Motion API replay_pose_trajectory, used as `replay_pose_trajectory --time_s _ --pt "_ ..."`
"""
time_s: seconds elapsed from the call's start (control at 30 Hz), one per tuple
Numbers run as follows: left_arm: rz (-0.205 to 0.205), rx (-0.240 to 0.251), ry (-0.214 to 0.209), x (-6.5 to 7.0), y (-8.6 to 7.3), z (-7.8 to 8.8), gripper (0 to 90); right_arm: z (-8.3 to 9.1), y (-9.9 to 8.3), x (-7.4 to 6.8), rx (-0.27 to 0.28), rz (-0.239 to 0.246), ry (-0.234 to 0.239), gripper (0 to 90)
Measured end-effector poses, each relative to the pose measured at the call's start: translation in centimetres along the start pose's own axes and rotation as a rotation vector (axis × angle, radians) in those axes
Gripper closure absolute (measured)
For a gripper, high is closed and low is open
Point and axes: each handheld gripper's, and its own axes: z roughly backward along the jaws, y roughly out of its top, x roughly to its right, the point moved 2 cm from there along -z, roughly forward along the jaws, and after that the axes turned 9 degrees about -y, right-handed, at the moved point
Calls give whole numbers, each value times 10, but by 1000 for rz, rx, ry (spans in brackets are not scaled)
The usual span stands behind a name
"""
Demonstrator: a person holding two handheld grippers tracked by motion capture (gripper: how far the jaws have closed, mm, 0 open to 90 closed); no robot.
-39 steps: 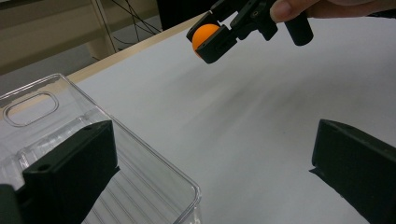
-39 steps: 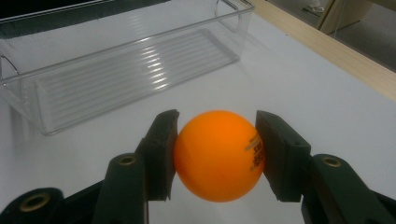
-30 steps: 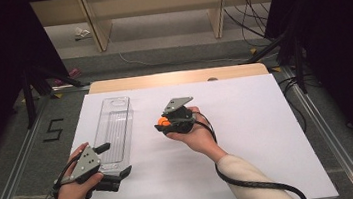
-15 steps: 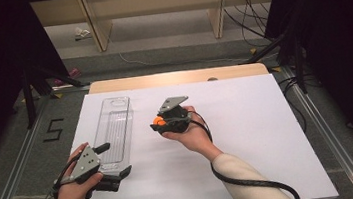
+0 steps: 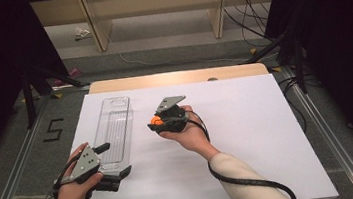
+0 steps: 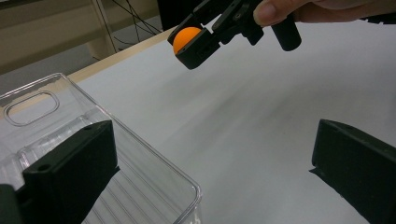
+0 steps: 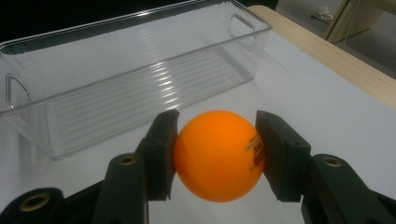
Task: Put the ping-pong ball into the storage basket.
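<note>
So the right gripper (image 5: pixel 155 122) has an orange ball (image 7: pixel 218 154) pinched between its two pads, one pad pressed on each side of it, and you can see some dark print on the side of the ball next to one pad. The ball is up off the white table (image 5: pixel 249 136), just beside the clear bin (image 5: pixel 116 131), on the bin's right long side about halfway along it. The bin is a long see-through tray with a ribbed floor and a cut-out handle at each short end, and nothing is lying in it. From the right gripper view the jaws point toward the bin's long wall, with the ball near it but not touching. The left gripper (image 6: pixel 210 177) sits at the bin's near end with its jaws spread wide and nothing between them: one jaw is in front of the bin's near corner, the other is out over bare table to the right of the bin. In the left gripper view the ball and the other gripper hang above the table, further along the bin
</note>
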Motion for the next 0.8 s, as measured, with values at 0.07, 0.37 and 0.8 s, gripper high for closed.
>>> replay_pose_trajectory --time_s 0.07,0.37,0.8 --pt "0 2 2 0 0 0 0 -1 0 -1 -4 -1 0 514" --pt "-2 2 3 0 0 0 0 -4 3 -2 3 -2 3 514" --pt "1 0 2 0 0 0 0 -10 8 -4 7 -4 8 515"
